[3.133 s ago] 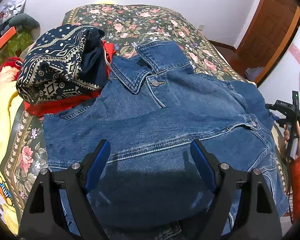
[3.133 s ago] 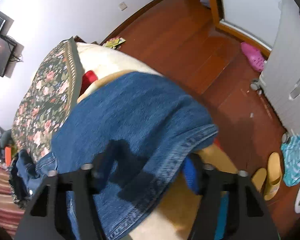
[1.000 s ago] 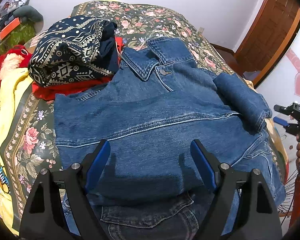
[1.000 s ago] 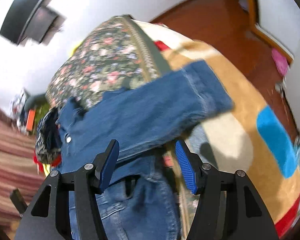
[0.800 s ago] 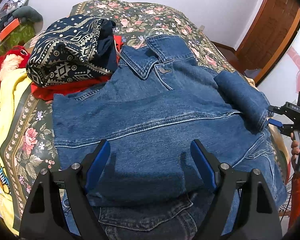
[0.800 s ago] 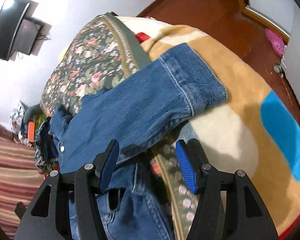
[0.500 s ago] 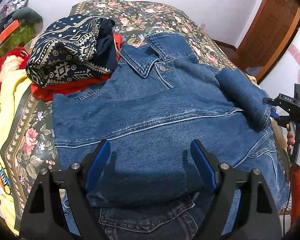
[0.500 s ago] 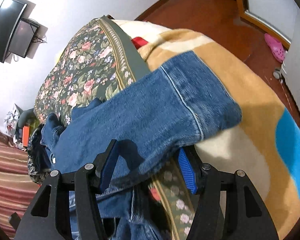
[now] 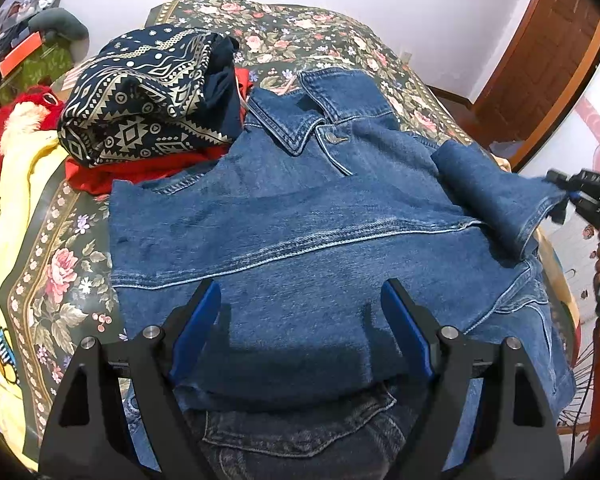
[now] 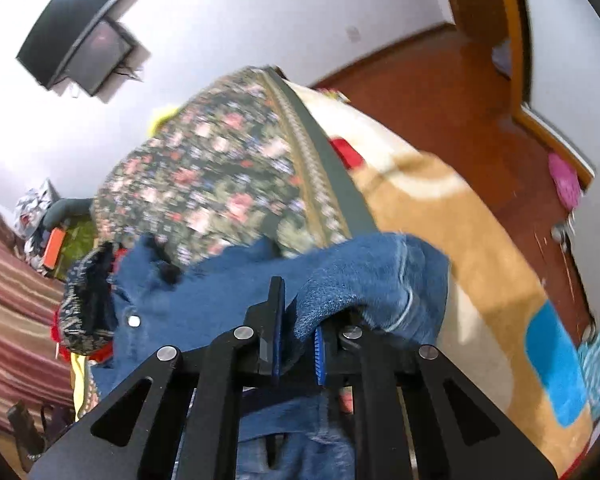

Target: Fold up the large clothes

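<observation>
The right gripper (image 10: 296, 344) has just closed its jaws, grasping the denim jacket (image 9: 300, 240) sleeve (image 10: 372, 280); the left gripper (image 9: 300, 320) hangs released above the jacket.

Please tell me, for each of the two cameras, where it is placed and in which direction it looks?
Left wrist: sits on the left tongs, looks down over the denim jacket on the floral bedspread; its open blue-padded fingers show, and the right tongs at the right edge.
Right wrist: sits on the right tongs, looks along the bed toward the wall TV; its fingers are shut on the sleeve.
Shared: jacket, sleeve, bedspread, patterned folded cloth.
</observation>
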{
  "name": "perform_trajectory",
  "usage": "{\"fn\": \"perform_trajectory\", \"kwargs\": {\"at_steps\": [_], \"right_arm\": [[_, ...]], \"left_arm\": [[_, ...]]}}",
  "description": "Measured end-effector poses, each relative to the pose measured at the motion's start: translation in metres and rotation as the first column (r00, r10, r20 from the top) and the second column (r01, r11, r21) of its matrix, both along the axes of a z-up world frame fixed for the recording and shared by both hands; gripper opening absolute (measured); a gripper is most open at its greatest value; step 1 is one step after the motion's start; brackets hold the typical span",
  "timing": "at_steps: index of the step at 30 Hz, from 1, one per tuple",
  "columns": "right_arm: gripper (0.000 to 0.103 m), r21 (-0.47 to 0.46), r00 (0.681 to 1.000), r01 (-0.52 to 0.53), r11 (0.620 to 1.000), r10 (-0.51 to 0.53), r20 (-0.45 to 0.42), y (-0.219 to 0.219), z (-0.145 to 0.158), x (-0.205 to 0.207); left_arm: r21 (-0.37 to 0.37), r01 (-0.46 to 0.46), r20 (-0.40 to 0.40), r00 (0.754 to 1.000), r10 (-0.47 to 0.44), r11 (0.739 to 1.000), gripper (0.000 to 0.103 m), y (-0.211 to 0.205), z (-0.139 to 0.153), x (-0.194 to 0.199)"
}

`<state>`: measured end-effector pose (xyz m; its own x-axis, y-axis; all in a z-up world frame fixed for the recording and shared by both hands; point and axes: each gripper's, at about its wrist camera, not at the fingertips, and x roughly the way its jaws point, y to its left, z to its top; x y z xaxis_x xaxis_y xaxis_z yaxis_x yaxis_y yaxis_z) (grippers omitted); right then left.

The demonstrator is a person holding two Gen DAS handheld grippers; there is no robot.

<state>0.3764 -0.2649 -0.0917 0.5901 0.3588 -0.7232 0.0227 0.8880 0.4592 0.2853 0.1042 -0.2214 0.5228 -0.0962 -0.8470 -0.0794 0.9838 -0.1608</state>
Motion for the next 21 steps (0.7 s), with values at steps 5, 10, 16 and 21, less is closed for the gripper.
{"fn": "perform_trajectory", "kwargs": {"at_steps": [5, 10, 16, 21], "right_arm": [[0.011, -0.019, 0.988, -0.102, 0.995, 0.104, 0.114, 0.044, 0.042, -0.009], [0.01, -0.026, 0.949, -0.254, 0.967, 0.255, 0.184, 0.1, 0.068, -0.023], [0.01, -0.063, 0.882, -0.431, 0.9, 0.435, 0.183, 0.178, 0.062, -0.037], [0.01, -0.068, 0.835, -0.535, 0.842, 0.54, 0.105, 0.226, 0.032, -0.042]], "left_arm": [[-0.01, -0.01, 0.016, 1.0, 0.01, 1.0, 0.082, 0.005, 0.005, -0.006], [-0.026, -0.029, 0.029, 0.999, 0.03, 0.999, 0.082, 0.014, 0.009, -0.013], [-0.045, -0.058, 0.04, 0.997, 0.06, 0.997, 0.082, 0.028, 0.011, -0.02], [-0.052, -0.084, 0.051, 0.995, 0.087, 0.995, 0.082, 0.041, 0.014, -0.029]]}}
